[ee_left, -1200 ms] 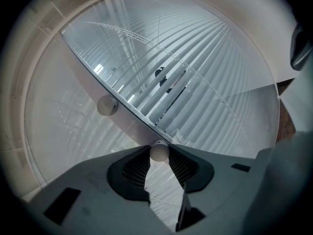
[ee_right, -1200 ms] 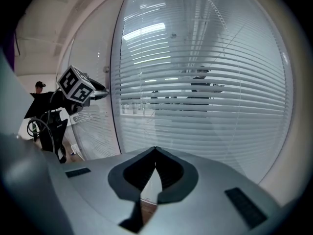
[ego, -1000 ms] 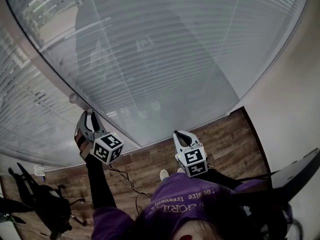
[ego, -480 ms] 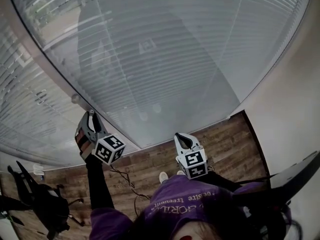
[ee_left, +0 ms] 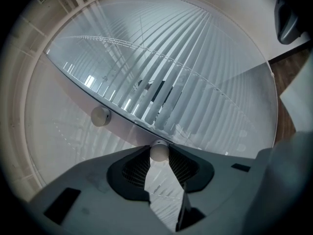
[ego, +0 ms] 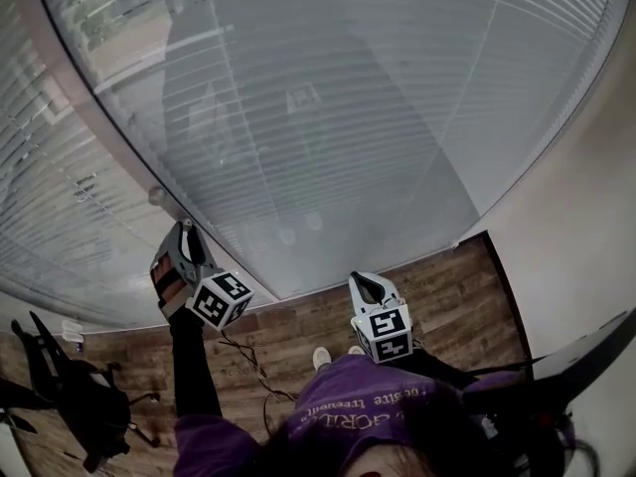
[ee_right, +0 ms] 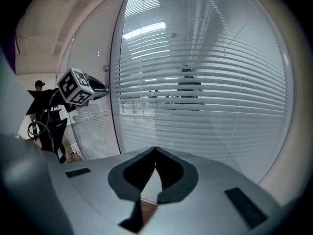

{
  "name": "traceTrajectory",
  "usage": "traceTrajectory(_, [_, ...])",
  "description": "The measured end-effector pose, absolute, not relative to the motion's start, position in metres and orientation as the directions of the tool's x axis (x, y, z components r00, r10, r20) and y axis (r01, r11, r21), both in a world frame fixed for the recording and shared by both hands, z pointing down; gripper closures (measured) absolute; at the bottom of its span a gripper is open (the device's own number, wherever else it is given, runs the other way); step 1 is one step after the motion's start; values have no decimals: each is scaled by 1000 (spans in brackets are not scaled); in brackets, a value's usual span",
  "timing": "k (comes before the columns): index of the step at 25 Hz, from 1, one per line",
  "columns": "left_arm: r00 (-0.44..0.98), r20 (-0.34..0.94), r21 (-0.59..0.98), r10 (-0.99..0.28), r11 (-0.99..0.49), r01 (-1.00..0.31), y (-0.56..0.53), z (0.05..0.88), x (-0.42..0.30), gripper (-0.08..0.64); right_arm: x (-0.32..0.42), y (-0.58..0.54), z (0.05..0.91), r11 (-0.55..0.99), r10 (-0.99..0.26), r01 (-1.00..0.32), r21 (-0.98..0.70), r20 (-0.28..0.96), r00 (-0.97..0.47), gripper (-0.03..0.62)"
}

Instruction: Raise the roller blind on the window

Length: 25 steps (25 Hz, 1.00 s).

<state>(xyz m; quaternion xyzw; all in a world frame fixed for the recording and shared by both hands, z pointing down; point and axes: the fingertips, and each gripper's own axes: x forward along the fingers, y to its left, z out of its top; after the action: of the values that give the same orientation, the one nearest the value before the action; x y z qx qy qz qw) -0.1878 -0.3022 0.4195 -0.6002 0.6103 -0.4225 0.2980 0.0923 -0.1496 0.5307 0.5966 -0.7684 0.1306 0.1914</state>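
A slatted blind (ego: 348, 117) hangs behind the glass panes in front of me, its slats lowered over the whole window. My left gripper (ego: 182, 232) reaches up to the window frame (ego: 119, 157), and in the left gripper view it (ee_left: 159, 153) is shut on a small white round knob (ee_left: 159, 151). A second white knob (ee_left: 100, 116) sits further along the frame; in the head view one knob (ego: 156, 196) shows just above the gripper. My right gripper (ego: 370, 284) is held lower, near the pane's bottom edge; in its own view it (ee_right: 155, 152) is shut and empty.
Brown wood floor (ego: 298, 326) lies below the window, with a cable (ego: 248, 361) trailing across it. A black chair-like frame (ego: 70, 396) stands at the lower left. A plain white wall (ego: 576, 217) bounds the right side, and a dark slanted object (ego: 586, 351) juts in there.
Both grippers sit slightly lower in the head view, which has tilted a little. The left gripper stays at the frame; the right stays shut.
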Motion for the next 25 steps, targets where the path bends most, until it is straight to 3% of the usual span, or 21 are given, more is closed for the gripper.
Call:
traceTrajectory(11, [-105, 137, -873, -985, -70, -482, -303, 420, -189, 445, 93, -150, 532, 253, -866, -967, 29, 452, -213, 594])
traceTrajectory(25, [-104, 124, -922, -987, -75, -380, -301, 422, -188, 443, 88, -152, 531, 267, -864, -963, 22, 449, -229, 594])
